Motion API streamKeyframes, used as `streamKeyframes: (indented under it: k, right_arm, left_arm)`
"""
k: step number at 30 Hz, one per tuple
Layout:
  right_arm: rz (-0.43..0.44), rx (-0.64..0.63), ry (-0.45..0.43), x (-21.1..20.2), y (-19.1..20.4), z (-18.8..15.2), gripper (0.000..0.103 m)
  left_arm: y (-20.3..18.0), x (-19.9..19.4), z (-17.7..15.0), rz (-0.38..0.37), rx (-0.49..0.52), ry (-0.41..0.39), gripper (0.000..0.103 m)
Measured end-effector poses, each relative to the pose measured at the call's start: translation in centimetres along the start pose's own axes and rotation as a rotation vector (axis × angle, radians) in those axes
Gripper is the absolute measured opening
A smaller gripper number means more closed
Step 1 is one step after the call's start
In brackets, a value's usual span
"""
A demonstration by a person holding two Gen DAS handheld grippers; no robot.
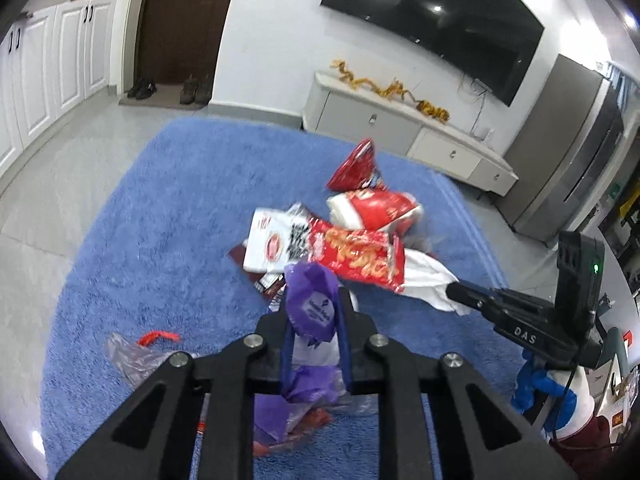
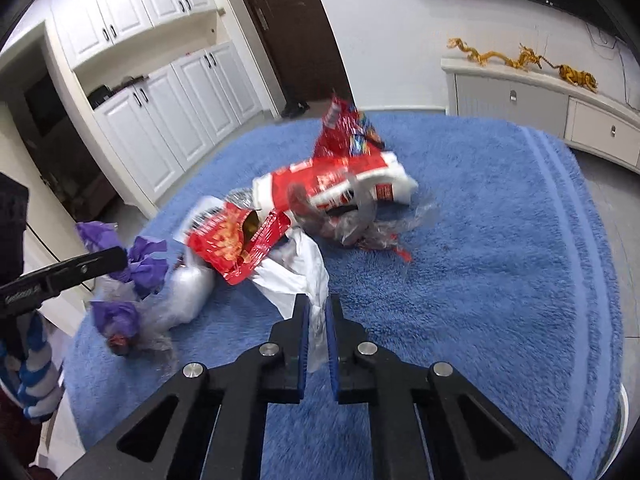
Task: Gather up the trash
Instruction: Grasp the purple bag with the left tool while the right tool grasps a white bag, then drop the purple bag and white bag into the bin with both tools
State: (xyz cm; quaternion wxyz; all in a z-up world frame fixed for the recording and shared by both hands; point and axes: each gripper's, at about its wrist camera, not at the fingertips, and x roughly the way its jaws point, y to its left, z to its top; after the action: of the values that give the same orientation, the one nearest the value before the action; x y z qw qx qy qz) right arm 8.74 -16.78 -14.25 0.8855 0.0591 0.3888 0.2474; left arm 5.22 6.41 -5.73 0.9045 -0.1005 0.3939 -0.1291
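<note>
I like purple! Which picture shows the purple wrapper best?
The left wrist view: the purple wrapper sits big in the middle, pinched in the left gripper. The right wrist view shows the same wrapper only small at the left edge, partly blurred.

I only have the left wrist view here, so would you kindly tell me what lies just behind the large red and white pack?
Observer: A crumpled clear plastic film lies against that red and white pack on the blue rug.
Operator: Thank you. Is the orange-red snack bag sealed?
Observer: No, the orange-red snack bag gapes open at its upper end.
Operator: And what is the right gripper holding?
Observer: The right gripper is shut on the white plastic bag, which trails back under the snack bag.
</note>
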Motion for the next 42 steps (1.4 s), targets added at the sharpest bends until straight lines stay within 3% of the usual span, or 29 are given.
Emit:
streamKeyframes:
  k: [5, 11, 16, 20, 25, 31, 34, 35, 42]
  right_arm:
    - [0.015, 0.017, -0.096, -4.7, -0.2, -0.4, 0.008]
    - [-0.037, 0.066, -0.195, -10.9, -2.9, -1.6, 0.008]
    - [-0.166, 0.184, -0.247, -16.4, -8.7, -5.3, 0.008]
    - [-0.329, 0.315, -0.228, -19.3, -14.8, -9.3, 0.008]
    - [-0.480, 0.490, -0.132, -19.5, -22.4, -14.4, 0.008]
    - [-0.523, 0.613, -0.071, -17.5, -27.6, -17.5, 0.010]
    - [-0.543, 0.651, -0.039, -16.4, -29.3, -18.9, 0.011]
    - [-0.544, 0.664, -0.034, -16.1, -29.7, -19.3, 0.017]
    - [-0.569, 0.705, -0.033, -17.2, -30.1, -20.9, 0.019]
  left_arm:
    - [-2.4, -2.6, 0.9, -0.024, 0.044, -0.055, 0.016]
    - [-7.6, -2.5, 1.9, -0.102, 0.117, -0.047, 0.016]
    - [-15.7, 0.7, 1.6, -0.214, 0.231, 0.018, 0.016]
    - [-23.4, 4.7, 0.8, -0.321, 0.309, 0.106, 0.017]
    - [-32.8, 10.8, -1.7, -0.392, 0.409, 0.223, 0.018]
    - [-40.2, 16.9, -4.4, -0.398, 0.469, 0.328, 0.022]
    - [-42.1, 19.4, -5.5, -0.396, 0.476, 0.376, 0.040]
    - [-42.4, 20.0, -5.6, -0.394, 0.474, 0.385, 0.049]
    - [-42.5, 20.9, -6.1, -0.419, 0.440, 0.415, 0.051]
